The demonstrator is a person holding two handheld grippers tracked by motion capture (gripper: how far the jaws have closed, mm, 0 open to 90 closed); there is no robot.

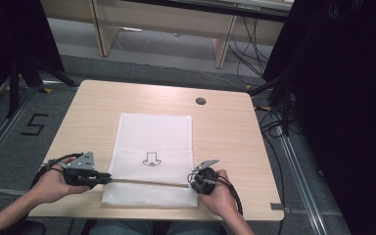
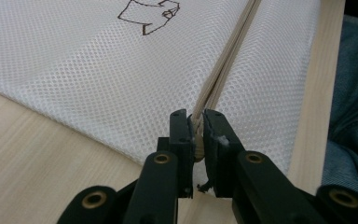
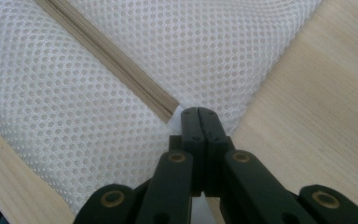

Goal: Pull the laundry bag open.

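**Both jaws pinched at the zip ends**

Your left gripper (image 2: 195,125) has its jaws nipped on the beige zip (image 2: 223,70) at its end; your right gripper (image 3: 199,122) is closed tight on the fabric edge just past the zip's other end. The white mesh zip bag with a small printed shirt outline (image 1: 152,147) lies flat mid-table, zip toward 6 o'clock. Expect it light, limp and snag-prone; hold by the zip tape. The pale wooden table (image 1: 225,127) looks smooth, with a dark cable hole (image 1: 200,101) at 1 o'clock.
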